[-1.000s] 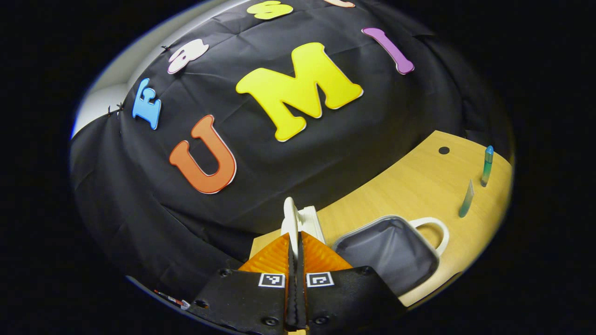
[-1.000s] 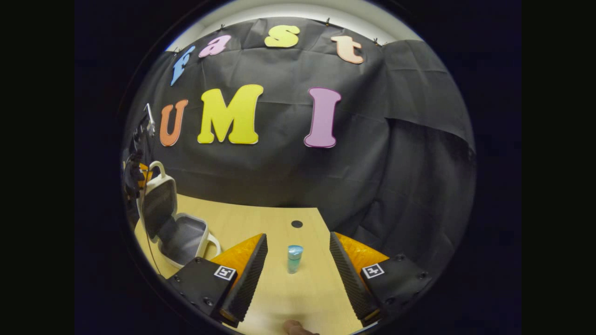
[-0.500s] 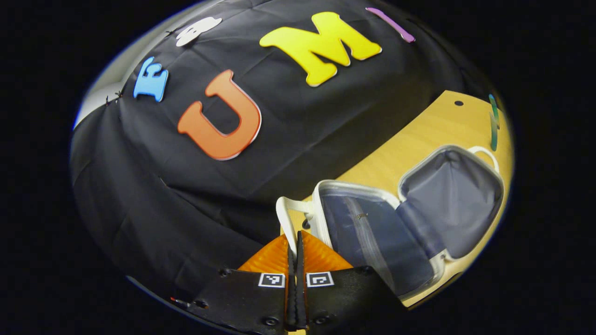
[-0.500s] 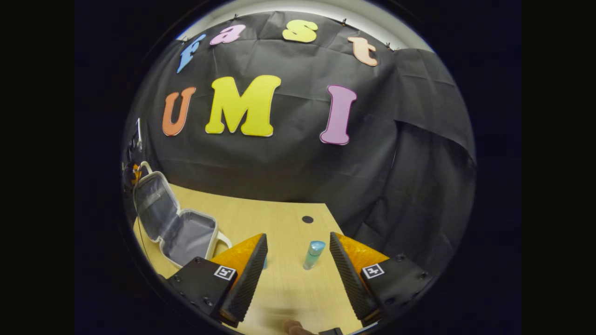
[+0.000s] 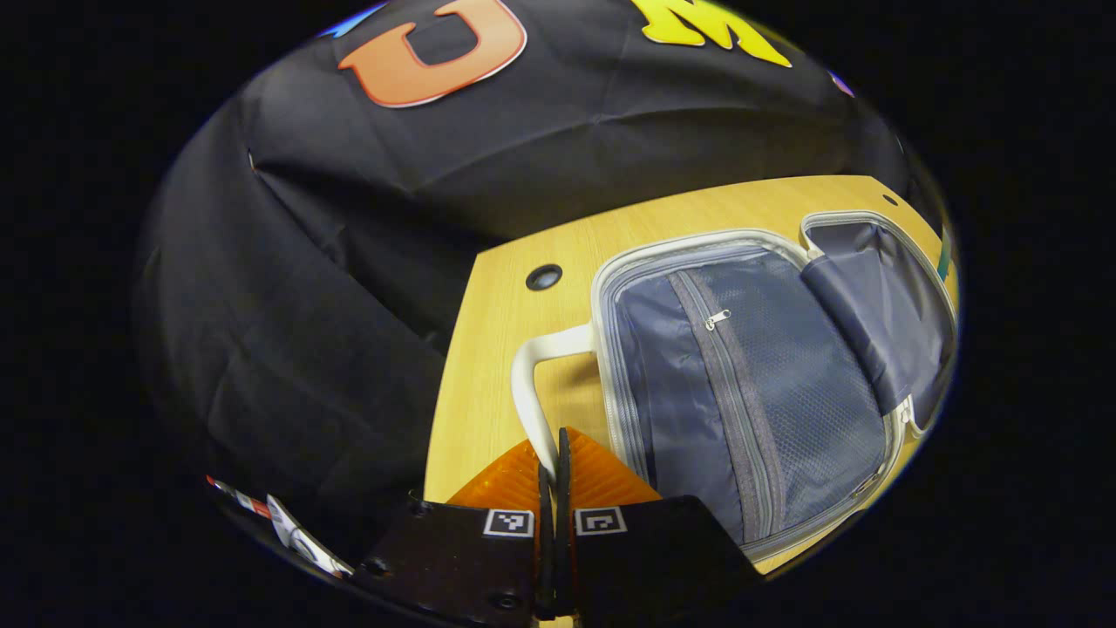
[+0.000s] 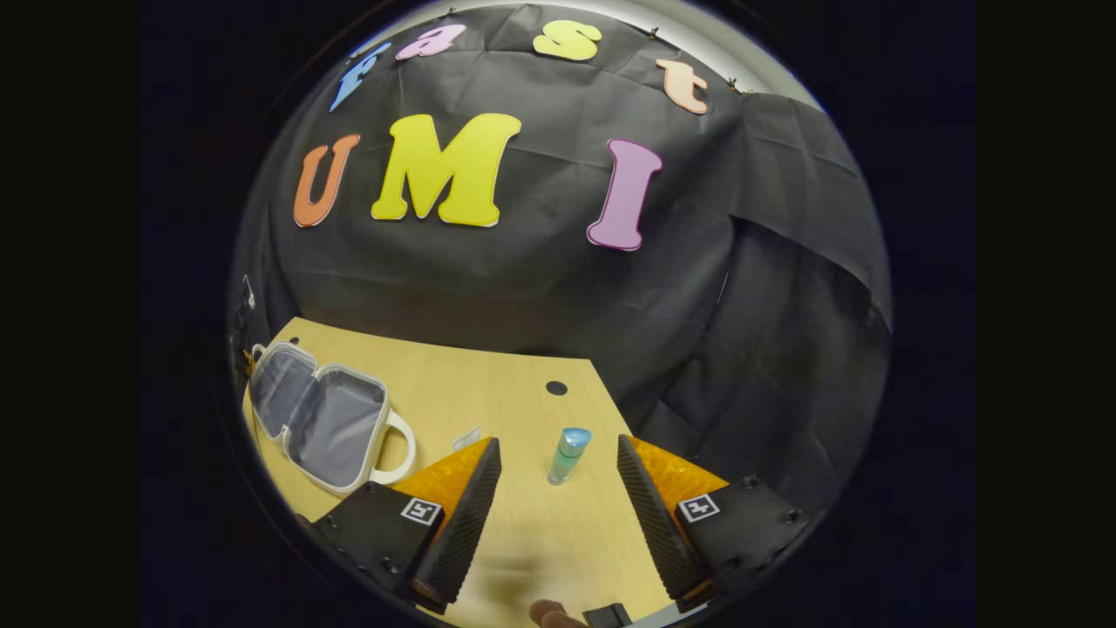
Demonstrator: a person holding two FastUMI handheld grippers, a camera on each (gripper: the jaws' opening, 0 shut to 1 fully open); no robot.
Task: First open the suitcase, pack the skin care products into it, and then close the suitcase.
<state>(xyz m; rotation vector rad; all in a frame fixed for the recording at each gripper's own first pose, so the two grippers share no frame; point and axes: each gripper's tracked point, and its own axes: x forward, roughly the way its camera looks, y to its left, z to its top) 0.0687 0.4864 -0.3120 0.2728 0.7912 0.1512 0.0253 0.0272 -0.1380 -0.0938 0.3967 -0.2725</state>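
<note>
The white suitcase point(image 5: 750, 384) lies open flat on the wooden table point(image 5: 488, 349), its grey lining and zipped mesh pocket facing up. My left gripper point(image 5: 551, 440) is shut on the white handle point(image 5: 534, 375) of the near half. In the right gripper view the suitcase point(image 6: 323, 414) sits at the left, both halves spread. A teal bottle with a blue cap point(image 6: 567, 455) stands upright just ahead of my right gripper point(image 6: 558, 440), which is open, the bottle in line with the gap. A small clear tube point(image 6: 466, 436) peeks out behind the left finger.
The table has a round dark hole point(image 6: 556, 388) near its back edge, close to the black cloth wall. Bare wood point(image 6: 488, 384) lies between the suitcase and the bottle. A person's fingertip point(image 6: 545, 615) shows at the bottom of the right gripper view.
The suitcase half held by my left gripper has swung down from upright to flat on the table. The right gripper stayed open near the bottle, shifting only slightly.
</note>
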